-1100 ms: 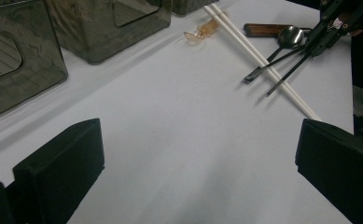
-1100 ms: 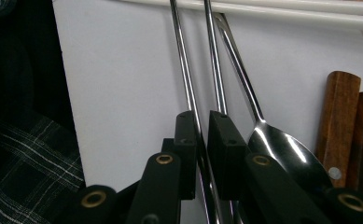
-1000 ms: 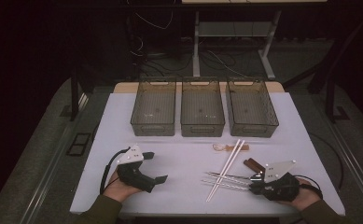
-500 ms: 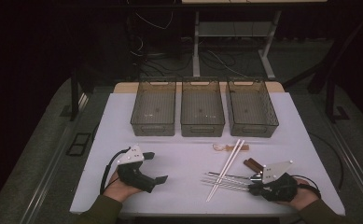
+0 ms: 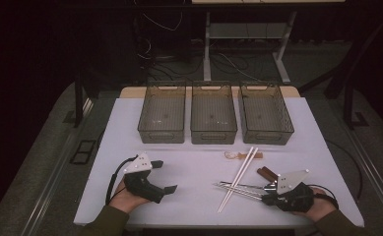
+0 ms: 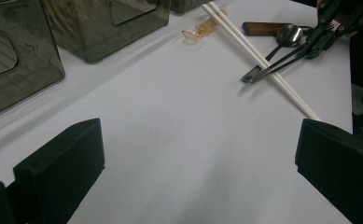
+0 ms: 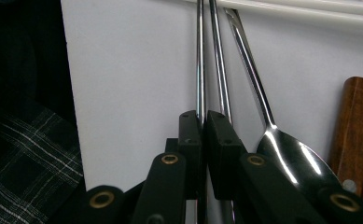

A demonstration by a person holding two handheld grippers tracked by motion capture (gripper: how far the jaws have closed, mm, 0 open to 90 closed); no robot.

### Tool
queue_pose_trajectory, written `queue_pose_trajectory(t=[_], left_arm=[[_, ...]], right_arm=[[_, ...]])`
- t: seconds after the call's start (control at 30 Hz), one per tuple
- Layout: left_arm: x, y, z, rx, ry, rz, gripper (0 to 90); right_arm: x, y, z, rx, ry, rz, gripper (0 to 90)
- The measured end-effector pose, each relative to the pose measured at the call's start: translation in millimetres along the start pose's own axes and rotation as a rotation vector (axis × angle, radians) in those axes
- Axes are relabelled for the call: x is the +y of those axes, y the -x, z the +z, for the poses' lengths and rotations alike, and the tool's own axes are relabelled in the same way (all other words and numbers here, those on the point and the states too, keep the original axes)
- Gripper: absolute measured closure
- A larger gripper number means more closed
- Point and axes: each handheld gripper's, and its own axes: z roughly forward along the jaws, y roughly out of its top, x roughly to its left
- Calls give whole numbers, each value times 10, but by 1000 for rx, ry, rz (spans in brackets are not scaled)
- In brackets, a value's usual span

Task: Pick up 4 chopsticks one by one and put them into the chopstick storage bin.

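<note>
1. Here, the right gripper (image 5: pixel 266 192) pinches a metal chopstick (image 7: pixel 199 60) near the table's (image 5: pixel 189 172) front right edge.
2. The left gripper (image 5: pixel 165 177) rests wide apart, holding nothing.

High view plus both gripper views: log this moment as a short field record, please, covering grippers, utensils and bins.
left gripper: jaws wide open, resting on the table, nothing between them
right gripper: jaws closed on the metal chopsticks
white chopsticks: lying across the metal pair
spoon: beside the right jaws, not gripped
wooden handle: beside the spoon
bins: three in a row, look empty
</note>
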Motion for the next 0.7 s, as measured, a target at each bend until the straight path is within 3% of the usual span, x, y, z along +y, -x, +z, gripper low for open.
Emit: queue_pose_trajectory(t=[0.7], left_arm=[[1, 1, -2, -3, 0, 3, 0]], right_arm=[[14, -8, 3, 33, 6, -4, 850]])
